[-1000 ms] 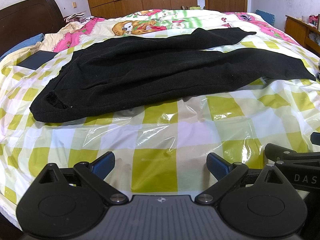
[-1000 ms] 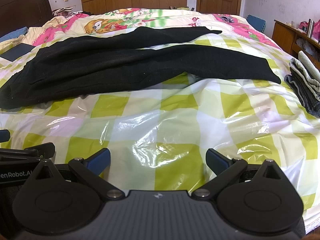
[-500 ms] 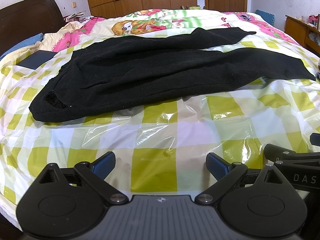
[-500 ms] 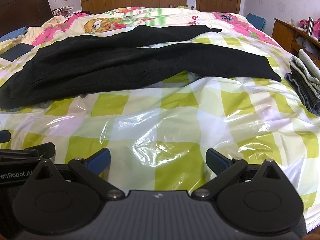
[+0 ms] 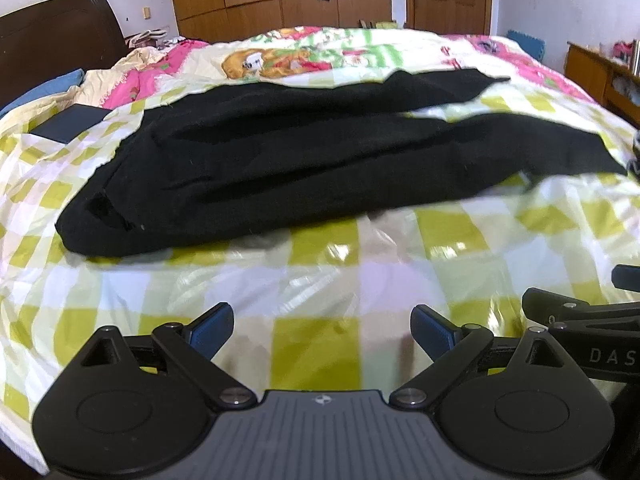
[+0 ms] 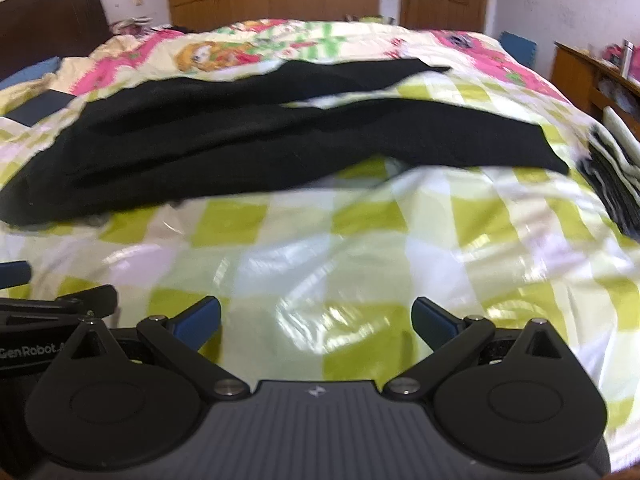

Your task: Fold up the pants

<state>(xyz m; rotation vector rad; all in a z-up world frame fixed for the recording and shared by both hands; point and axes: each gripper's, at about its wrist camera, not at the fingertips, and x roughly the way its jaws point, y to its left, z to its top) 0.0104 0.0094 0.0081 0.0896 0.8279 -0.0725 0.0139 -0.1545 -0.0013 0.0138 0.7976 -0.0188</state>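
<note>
Black pants [image 5: 304, 160] lie spread across the bed, waistband at the left, two legs reaching right; they also show in the right wrist view [image 6: 256, 148]. My left gripper [image 5: 322, 334] is open and empty, low over the checked plastic sheet, short of the pants' near edge. My right gripper [image 6: 316, 322] is open and empty, also over the sheet in front of the pants. Each gripper shows at the other view's edge.
A yellow-green checked plastic sheet [image 5: 320, 280] covers the bed's near part. A cartoon quilt [image 5: 304, 56] lies behind. A stack of folded clothes [image 6: 612, 184] sits at the right. A dark flat object [image 5: 68, 124] lies far left. A wooden side table [image 6: 588, 76] stands at the right.
Both grippers have moved forward and lower toward the pants, which now look larger and blurred. Both jaws stay open.
</note>
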